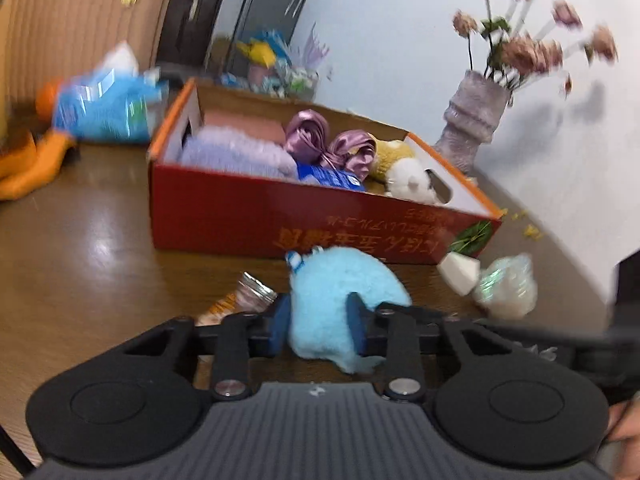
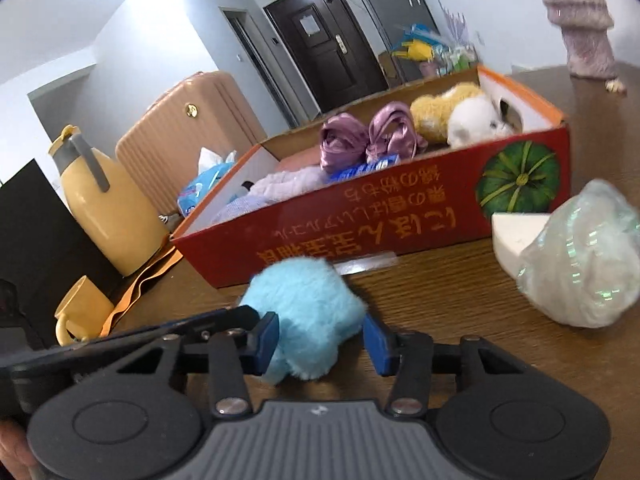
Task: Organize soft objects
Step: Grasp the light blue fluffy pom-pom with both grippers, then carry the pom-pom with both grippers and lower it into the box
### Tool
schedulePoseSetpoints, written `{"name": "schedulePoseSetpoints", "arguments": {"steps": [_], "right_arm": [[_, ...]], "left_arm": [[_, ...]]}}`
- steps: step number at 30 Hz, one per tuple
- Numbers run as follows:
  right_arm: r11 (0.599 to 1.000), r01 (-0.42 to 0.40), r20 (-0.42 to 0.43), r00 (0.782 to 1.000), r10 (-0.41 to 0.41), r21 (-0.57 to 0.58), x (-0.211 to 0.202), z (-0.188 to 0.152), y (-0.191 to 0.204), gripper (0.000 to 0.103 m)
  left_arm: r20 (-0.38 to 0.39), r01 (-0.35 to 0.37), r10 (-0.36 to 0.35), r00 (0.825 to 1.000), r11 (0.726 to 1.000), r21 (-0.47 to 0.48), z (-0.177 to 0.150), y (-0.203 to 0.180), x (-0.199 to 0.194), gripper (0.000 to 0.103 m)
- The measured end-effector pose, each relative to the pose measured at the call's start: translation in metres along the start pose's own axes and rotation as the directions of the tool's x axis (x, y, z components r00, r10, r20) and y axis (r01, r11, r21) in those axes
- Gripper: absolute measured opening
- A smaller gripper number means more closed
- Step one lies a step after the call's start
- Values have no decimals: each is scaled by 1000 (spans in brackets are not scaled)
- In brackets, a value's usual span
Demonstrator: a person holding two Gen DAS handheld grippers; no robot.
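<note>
The left gripper (image 1: pixel 318 322) pinches the blue plush toy (image 1: pixel 340 296) between its blue pads, the fur bulging around them. The right gripper (image 2: pixel 320 338) has the same toy (image 2: pixel 304 312) between its fingers; the left pad touches the fur, the other I cannot tell. The toy sits just in front of the red cardboard box (image 1: pixel 248 216), on the brown wooden table (image 1: pixel 92 256).

Only the left view shows the vase of pink flowers (image 1: pixel 474 116) behind the box; only the right shows a yellow jug (image 2: pixel 106 208) and yellow mug (image 2: pixel 78 314) left of it. A pink suitcase (image 2: pixel 180 128) and dark door (image 2: pixel 324 40) stand beyond.
</note>
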State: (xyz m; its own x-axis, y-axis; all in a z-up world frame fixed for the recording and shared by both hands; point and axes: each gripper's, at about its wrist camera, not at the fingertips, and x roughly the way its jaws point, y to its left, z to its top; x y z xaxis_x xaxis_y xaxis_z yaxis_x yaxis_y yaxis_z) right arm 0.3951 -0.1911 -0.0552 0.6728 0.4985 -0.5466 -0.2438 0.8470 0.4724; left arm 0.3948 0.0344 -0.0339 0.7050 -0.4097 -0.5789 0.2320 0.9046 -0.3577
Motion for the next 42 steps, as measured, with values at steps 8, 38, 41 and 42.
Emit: {"name": "schedulePoseSetpoints", "arguments": {"steps": [8, 38, 41, 42], "right_arm": [[999, -14, 14, 1000, 13, 41, -11, -4, -3, 22], [1000, 20, 81, 997, -19, -22, -138, -73, -21, 50], [1000, 1, 41, 999, -2, 15, -122, -76, -24, 48], [1000, -14, 44, 999, 13, 22, -120, -77, -24, 44]], "left_arm": [[-10, 51, -51, 999, 997, -53, -8, -4, -14, 14], [-38, 111, -114, 993, 990, -92, -93, -57, -64, 55], [-51, 145, -151, 987, 983, -116, -92, -51, -58, 35], [-51, 159, -167, 985, 979, -127, -92, -49, -57, 35]]}}
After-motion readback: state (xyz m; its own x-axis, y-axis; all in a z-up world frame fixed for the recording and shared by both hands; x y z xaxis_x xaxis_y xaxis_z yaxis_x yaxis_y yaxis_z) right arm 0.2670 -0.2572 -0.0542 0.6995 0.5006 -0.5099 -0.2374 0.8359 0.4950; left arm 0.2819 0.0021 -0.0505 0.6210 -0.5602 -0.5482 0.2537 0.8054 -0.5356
